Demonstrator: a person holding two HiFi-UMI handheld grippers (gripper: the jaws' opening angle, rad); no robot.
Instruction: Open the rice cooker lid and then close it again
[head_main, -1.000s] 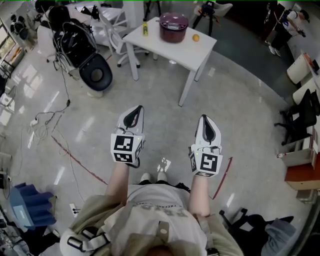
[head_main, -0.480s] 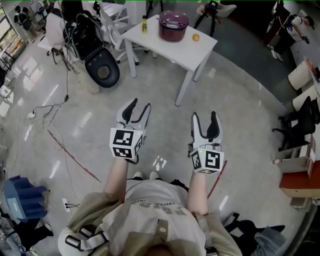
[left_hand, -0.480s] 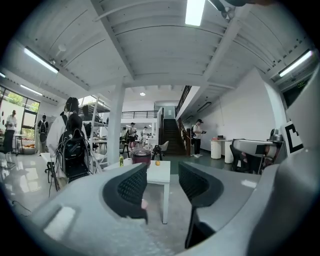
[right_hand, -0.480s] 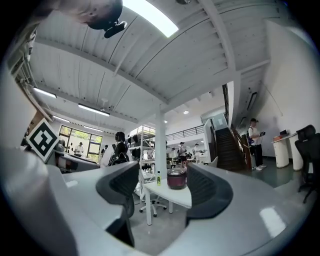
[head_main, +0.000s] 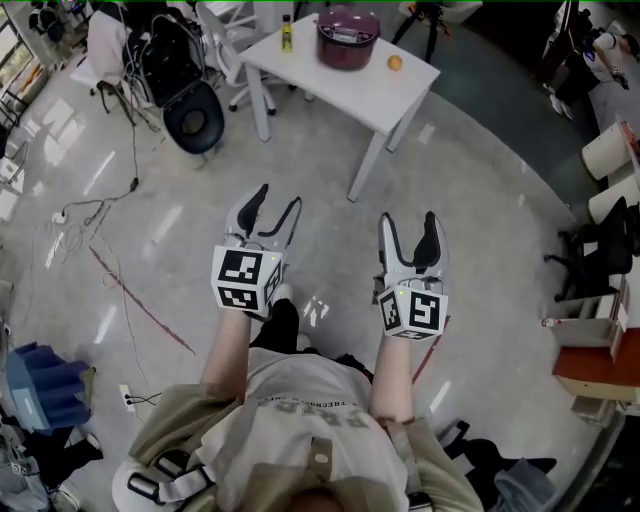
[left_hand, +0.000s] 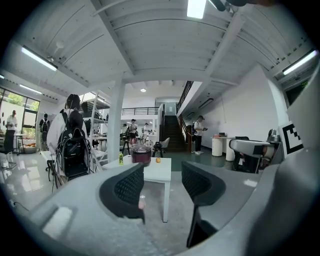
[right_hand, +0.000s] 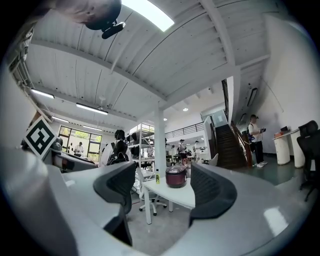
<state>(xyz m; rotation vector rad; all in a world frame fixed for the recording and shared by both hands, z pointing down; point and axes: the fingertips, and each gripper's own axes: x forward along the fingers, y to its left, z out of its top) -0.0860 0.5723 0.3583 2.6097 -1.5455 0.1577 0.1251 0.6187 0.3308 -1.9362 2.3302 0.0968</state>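
Observation:
A dark red rice cooker (head_main: 348, 37) with its lid down stands on a white table (head_main: 330, 80) at the top of the head view, far ahead of both grippers. It shows small in the left gripper view as the rice cooker (left_hand: 141, 153) and in the right gripper view as the rice cooker (right_hand: 176, 177). My left gripper (head_main: 275, 209) and right gripper (head_main: 410, 232) are held over the floor, side by side. Both have just been opening, with nothing between their jaws.
On the table stand a yellow bottle (head_main: 287, 36) left of the cooker and an orange (head_main: 394, 63) to its right. A backpack on a chair (head_main: 180, 75) and a round black seat (head_main: 195, 118) lie left of the table. Cables (head_main: 95, 215) trail over the floor. People stand in the background.
Both grippers went from shut to open. The person has walked forward, so the table has slid higher in the head view.

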